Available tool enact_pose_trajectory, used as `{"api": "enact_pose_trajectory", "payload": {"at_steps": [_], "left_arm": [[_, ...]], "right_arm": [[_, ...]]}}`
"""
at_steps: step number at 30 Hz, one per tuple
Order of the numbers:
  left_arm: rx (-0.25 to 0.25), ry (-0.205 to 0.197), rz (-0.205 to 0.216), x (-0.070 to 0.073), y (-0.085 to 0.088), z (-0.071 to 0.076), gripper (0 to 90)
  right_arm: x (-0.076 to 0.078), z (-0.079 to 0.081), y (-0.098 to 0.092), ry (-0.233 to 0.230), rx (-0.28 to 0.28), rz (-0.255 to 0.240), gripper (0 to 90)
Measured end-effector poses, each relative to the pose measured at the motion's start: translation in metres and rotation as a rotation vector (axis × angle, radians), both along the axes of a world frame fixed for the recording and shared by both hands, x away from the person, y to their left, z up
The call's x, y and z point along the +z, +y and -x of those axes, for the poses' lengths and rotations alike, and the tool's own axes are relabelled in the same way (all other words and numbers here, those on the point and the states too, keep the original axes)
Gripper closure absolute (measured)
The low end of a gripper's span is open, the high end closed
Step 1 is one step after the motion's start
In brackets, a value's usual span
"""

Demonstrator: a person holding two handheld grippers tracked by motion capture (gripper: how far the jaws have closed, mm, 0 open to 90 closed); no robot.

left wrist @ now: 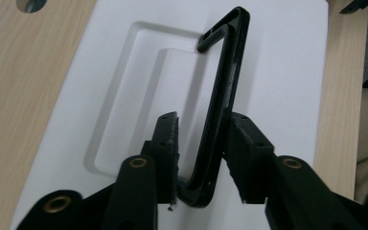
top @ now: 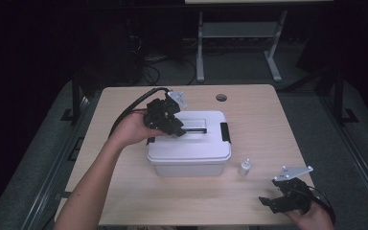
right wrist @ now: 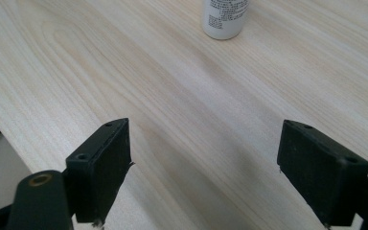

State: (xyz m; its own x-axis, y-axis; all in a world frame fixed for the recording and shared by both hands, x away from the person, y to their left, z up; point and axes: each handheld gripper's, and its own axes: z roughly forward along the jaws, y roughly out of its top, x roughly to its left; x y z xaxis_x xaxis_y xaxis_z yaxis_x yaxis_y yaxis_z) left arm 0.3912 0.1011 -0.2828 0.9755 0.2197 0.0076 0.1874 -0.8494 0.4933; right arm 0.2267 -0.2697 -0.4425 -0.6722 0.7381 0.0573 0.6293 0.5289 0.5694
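White plastic is catching the light in the high view: a rectangular white plastic storage box with black side latches [top: 189,143] is sitting mid-table on the pale wooden table [top: 124,196], and I am bringing my left gripper [top: 175,128] down onto the left end of the thin black plastic carrying handle [top: 195,130] on its lid. That handle is running left to right along the lid. A small white plastic dropper bottle [top: 244,168] is standing just right of the box, and my right gripper [top: 274,202] is resting at the near right corner.

Looking along my left gripper [left wrist: 201,139], I am straddling the handle [left wrist: 220,103], which is standing up out of its recess. Its long axis is pointing away from me, its far end hinged at the lid. The right pad seems to be touching it, while a gap is showing at the left pad, so I am not yet clamping. I judge I should be centring on the bar and squeezing evenly before lifting, so it is not twisting.

Looking along my right gripper [right wrist: 203,167], my jaws are standing wide apart over bare wood, holding nothing, with the bottle [right wrist: 225,17] beyond.
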Motion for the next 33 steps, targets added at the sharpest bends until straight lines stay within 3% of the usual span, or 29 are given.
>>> {"api": "enact_pose_trajectory", "payload": {"at_steps": [2, 5, 9, 14, 33], "left_arm": [[-0.014, 0.001, 0.003, 0.000, -0.003, -0.003, 67.6], [-0.024, 0.037, 0.030, -0.001, -0.005, -0.012, 71.5], [-0.035, 0.060, 0.014, -0.005, -0.008, -0.019, 74.6], [-0.056, 0.092, 0.035, -0.007, -0.012, -0.026, 79.0], [-0.134, 0.128, 0.052, -0.003, -0.012, -0.033, 83.9]], "right_arm": [[0.000, 0.000, 0.000, 0.003, -0.003, -0.004, 18.4], [-0.001, -0.001, 0.000, 0.006, -0.003, -0.004, 18.4], [-0.002, -0.001, 0.000, 0.006, -0.002, -0.003, 18.4], [-0.003, -0.002, 0.000, 0.006, -0.003, -0.003, 18.4], [-0.004, -0.002, 0.000, 0.014, -0.005, -0.003, 18.4]]}}
